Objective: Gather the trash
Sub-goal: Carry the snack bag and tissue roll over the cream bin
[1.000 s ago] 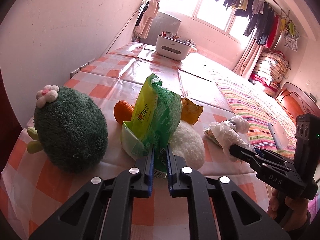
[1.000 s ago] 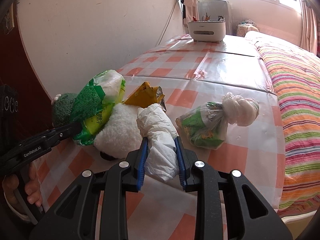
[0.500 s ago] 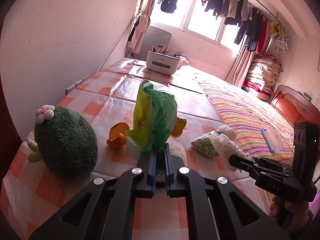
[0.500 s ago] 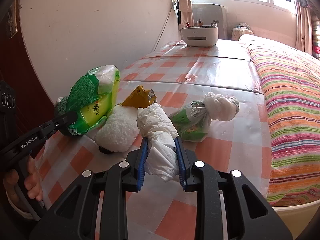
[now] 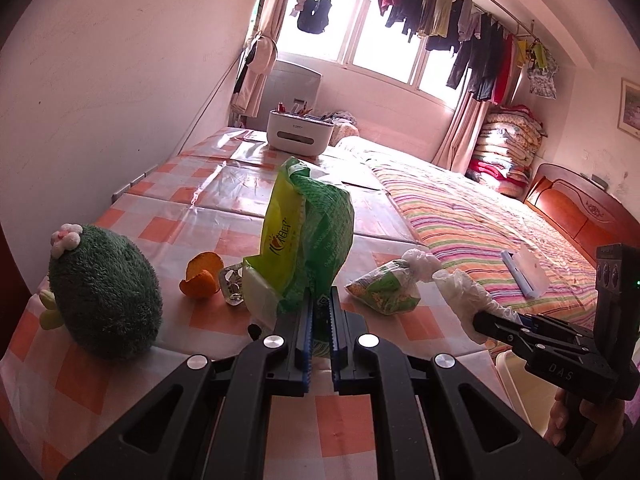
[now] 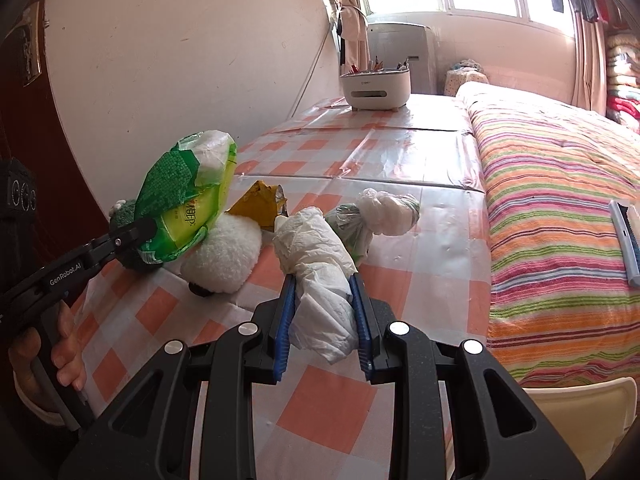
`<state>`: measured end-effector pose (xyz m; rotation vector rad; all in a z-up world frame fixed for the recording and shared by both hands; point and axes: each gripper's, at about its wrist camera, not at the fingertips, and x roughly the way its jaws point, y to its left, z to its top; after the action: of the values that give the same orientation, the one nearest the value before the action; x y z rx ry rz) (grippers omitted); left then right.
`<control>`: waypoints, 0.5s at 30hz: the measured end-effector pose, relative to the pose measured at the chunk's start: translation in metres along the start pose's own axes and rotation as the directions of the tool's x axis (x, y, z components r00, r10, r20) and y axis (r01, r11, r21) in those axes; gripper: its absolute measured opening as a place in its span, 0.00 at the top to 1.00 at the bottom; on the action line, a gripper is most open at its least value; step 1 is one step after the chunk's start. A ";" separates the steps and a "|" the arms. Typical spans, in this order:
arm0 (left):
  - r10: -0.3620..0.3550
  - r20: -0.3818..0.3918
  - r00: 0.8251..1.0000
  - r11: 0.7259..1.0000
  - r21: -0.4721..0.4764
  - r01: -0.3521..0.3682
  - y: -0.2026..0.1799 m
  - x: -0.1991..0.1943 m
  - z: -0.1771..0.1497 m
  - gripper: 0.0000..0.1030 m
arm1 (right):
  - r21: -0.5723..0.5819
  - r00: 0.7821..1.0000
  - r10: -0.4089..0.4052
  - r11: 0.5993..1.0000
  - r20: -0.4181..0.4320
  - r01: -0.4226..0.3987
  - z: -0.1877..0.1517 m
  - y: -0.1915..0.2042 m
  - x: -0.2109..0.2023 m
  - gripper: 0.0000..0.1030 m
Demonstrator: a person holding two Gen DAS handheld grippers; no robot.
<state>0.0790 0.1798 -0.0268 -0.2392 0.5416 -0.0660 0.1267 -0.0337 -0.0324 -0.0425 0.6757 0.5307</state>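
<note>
- The left gripper [image 5: 319, 312] is clamped on the bottom edge of a green wrapper [image 5: 308, 236], whose long axis runs straight out from the jaws toward 12 o'clock in the left wrist view; it appears lifted off the table [image 5: 224, 208].
- The right gripper [image 6: 322, 312] is pinched on a crumpled white tissue [image 6: 316, 268], its long axis also along the fingers, slightly toward 11 o'clock in the right wrist view.
- Both hands are loaded, so the next move likely turns on a drop spot: a pale rim [image 6: 580, 412] shows at 4 o'clock below the right gripper, off the table's near edge. Whether it is a bin cannot be told; if so, the right hand is the nearer one.
- Trash left on the table: a knotted bag [image 5: 386, 288] between the grippers, at 1 o'clock from the left jaws; an orange peel [image 5: 202, 276] and a clear scrap [image 5: 232, 286] at 10 o'clock; a yellow packet [image 6: 262, 202] at 11 o'clock from the right jaws.
- A green plush [image 5: 102, 292] and a white plush [image 6: 224, 258] sit among it, probably not trash.
</note>
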 end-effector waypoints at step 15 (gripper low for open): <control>-0.106 0.007 0.994 0.992 0.069 0.106 -0.047 -0.011 -0.008 0.93 | 0.048 0.998 -0.033 0.998 0.054 0.030 -0.020 -0.019 -0.044 0.75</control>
<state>0.0654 0.1338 -0.0164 -0.2007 0.5144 -0.1861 0.0958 -0.0746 -0.0242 0.0051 0.6330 0.4838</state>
